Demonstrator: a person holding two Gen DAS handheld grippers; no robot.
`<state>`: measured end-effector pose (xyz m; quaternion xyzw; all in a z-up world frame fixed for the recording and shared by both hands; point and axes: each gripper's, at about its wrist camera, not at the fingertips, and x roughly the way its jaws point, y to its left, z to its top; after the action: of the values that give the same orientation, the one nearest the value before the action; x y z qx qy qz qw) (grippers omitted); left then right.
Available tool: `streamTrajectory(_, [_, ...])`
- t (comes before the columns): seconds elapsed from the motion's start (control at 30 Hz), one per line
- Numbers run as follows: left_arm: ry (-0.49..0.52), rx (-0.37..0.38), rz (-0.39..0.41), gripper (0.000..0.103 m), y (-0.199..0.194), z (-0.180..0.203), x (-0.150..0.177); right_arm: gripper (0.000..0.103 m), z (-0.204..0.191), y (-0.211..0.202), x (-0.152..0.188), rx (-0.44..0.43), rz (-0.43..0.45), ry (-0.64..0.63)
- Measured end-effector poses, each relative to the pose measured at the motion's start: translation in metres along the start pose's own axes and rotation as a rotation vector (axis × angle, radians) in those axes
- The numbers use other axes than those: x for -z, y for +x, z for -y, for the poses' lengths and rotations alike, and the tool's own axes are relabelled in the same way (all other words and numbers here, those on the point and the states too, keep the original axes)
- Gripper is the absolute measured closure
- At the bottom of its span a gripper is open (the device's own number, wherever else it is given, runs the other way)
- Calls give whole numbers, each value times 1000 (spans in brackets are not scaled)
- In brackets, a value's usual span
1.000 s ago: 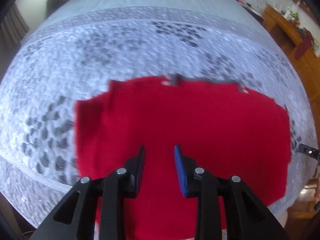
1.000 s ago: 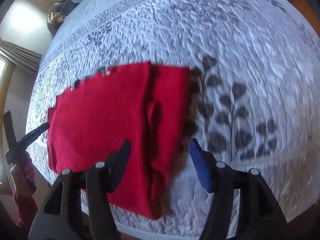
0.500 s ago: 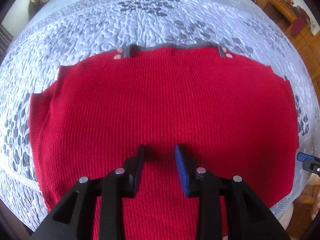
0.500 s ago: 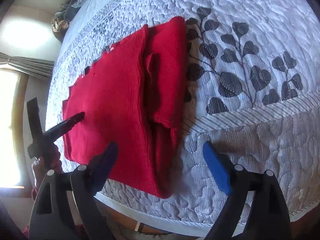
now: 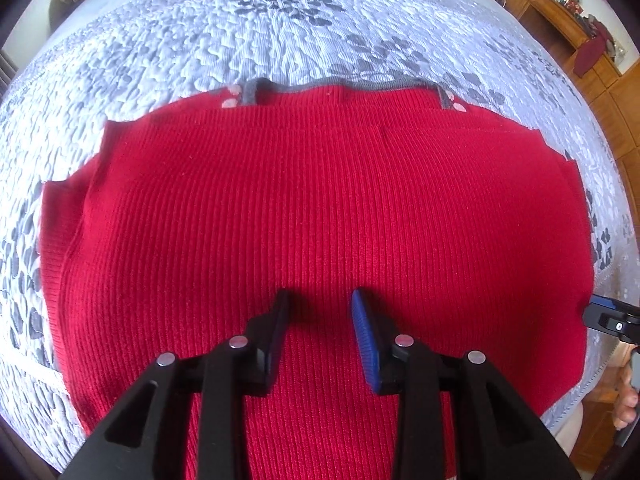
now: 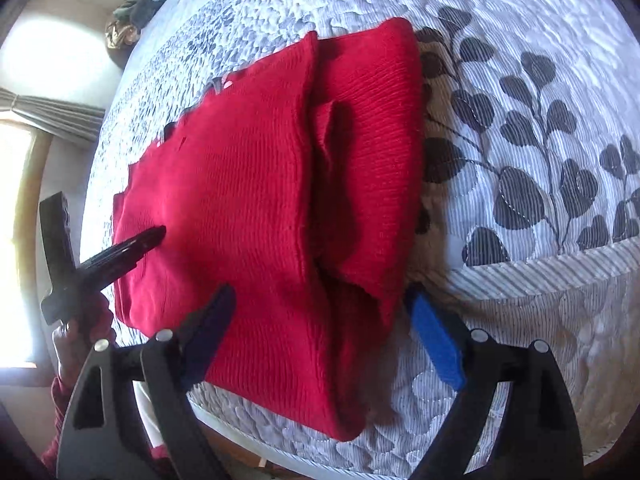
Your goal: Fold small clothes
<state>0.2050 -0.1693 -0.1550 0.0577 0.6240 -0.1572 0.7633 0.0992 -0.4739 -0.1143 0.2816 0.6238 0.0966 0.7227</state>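
No writing or label shows. The red sweater (image 5: 320, 208) lies partly folded at the bed's (image 5: 280, 32) near edge. Left claw (image 5: 320, 320) slightly apart above it; right claw (image 6: 320, 332) wide apart over its folded corner.

Sweater (image 5: 320, 208): solid red rib knit, grey trim at the neckline. Bedspread (image 6: 520, 60): pale grey-white quilting, printed with dark grey heart-shaped leaves on thin stems. Left gripper (image 5: 318, 320) and right gripper (image 6: 320, 332): black, blue pads. Cabinet (image 5: 560, 12): brown wood.
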Motion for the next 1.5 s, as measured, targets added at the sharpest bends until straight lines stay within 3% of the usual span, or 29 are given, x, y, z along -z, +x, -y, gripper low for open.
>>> streamTrajectory(0.13, [-6,23,-2,69,-1,-4,0,24,7,2,6,-119,-30,30])
streamTrajectory(0.27, [-6,27,-6,69,-1,-5,-1,35,7,6,2,-119,-32,49])
streamTrajectory(0.37, [-5,32,-8,69,-1,-6,-1,57,5,7,-3,-69,-40,43])
streamTrajectory(0.43, [0,35,-10,69,-1,-5,-2,81,6,5,-2,-17,-40,40])
streamTrajectory(0.5, [5,27,-7,69,-1,-4,-1,89,7,2,0,-55,-34,52])
streamTrajectory(0.63, [4,27,-2,69,-1,-3,-1,90,4,-1,3,-54,-22,41])
streamTrajectory(0.7, [5,33,-2,69,-1,-4,-1,82,7,3,2,-51,-44,75])
streamTrajectory(0.83, [1,43,-5,68,-1,-6,-1,82,6,10,2,-37,-69,70])
streamTrajectory(0.93, [2,45,-6,68,-1,-6,-1,90,5,12,1,-25,-72,58])
streamTrajectory(1.27, [-3,82,-20,69,-2,-10,-2,92,-30,-19,-6,18,-14,25])
streamTrajectory(1.37, [-23,159,-44,66,-6,-19,-5,92,-61,-26,-11,53,0,-36])
streamTrajectory(1.5, [-151,388,-65,62,-18,-58,-5,92,-124,-24,-18,94,19,-164])
